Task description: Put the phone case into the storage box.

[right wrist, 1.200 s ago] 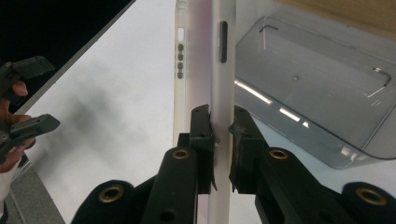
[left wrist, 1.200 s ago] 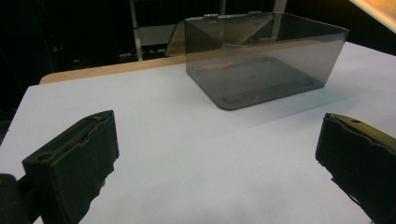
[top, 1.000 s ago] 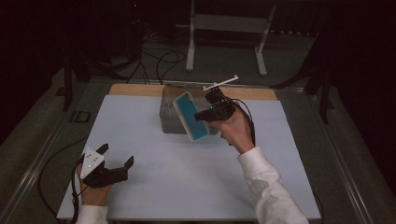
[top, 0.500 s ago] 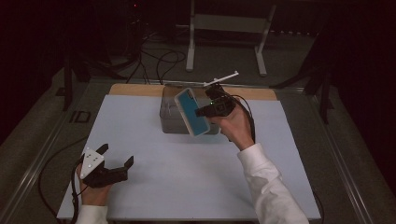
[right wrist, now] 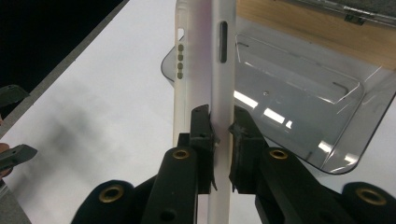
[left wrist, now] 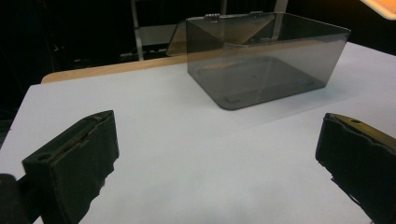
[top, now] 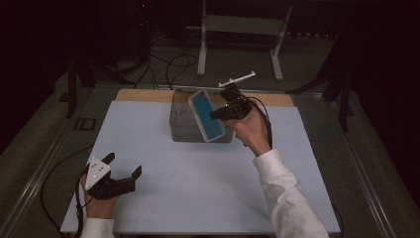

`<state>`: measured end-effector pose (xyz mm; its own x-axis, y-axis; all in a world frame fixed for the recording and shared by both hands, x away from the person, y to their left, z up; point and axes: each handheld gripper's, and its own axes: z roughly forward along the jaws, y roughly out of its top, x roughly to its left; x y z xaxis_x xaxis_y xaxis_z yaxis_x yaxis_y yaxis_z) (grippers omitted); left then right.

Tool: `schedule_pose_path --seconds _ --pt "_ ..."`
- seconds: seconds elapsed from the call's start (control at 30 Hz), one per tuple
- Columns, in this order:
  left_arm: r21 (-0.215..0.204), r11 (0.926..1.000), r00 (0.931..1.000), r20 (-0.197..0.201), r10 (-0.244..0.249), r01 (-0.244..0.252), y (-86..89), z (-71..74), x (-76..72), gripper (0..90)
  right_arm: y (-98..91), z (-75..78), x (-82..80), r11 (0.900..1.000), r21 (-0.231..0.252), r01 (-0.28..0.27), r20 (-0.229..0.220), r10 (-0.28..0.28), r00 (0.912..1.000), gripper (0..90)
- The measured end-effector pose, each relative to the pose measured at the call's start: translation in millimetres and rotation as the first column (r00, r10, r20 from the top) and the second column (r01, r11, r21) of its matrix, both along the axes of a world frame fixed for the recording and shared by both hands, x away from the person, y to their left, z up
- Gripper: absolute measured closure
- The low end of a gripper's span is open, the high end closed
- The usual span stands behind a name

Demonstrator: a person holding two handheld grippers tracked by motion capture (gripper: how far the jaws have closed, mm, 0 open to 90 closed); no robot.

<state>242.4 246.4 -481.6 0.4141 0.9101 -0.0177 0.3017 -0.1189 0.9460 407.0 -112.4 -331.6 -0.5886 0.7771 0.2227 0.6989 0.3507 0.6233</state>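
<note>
In the high view, a white phone case with a blue face [top: 206, 115] hangs tilted above the front of a clear grey box [top: 181, 126] at the table's back centre. My right gripper [top: 221, 113] is shut on the case's edge from the right. In the right gripper view, the jaws [right wrist: 220, 133] pinch the thin white case [right wrist: 219, 70] edge-on over the open box [right wrist: 299, 107]. My left gripper [top: 124, 164] rests open at the front left of the table. The left gripper view has nothing between its jaws [left wrist: 215, 154], and the box [left wrist: 261, 60] stands ahead of them.
A white mat [top: 198, 188] covers the table, with a wooden strip [top: 143, 95] along its far edge. The box's lid [left wrist: 184, 37] lies folded back behind it. A metal stand [top: 237, 25] and cables lie on the dark floor beyond.
My right gripper has carried the case slightly up and toward the far side, over the box. The left gripper has stayed where it was.
</note>
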Motion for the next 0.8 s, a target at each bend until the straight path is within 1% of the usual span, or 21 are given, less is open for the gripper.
schedule_pose_path --seconds 0.13,0.43,0.53,0.8 --pt "-0.001 1.0 1.0 0.0 0.0 0.0 0.1 0.0 0.0 0.2 0.1 1.7 2.1 0.9999 -0.006 0.011 0.001 -0.011 0.9999 82.0" --pt "-0.004 1.0 1.0 0.001 0.002 -0.002 0.4 -0.1 -0.1 0.2 2.4 2.7 5.1 0.9998 -0.011 0.018 0.004 -0.018 0.9998 81.9" --pt "-0.004 1.0 1.0 0.001 0.003 -0.003 0.5 -0.1 0.0 0.2 3.6 2.4 7.9 0.9995 -0.02 0.024 0.004 -0.024 0.9997 82.0" --pt "-0.004 1.0 1.0 0.001 0.004 -0.004 0.7 -0.1 0.0 0.2 3.4 4.7 12.2 0.9991 -0.02 0.038 0.008 -0.038 0.9992 82.0"
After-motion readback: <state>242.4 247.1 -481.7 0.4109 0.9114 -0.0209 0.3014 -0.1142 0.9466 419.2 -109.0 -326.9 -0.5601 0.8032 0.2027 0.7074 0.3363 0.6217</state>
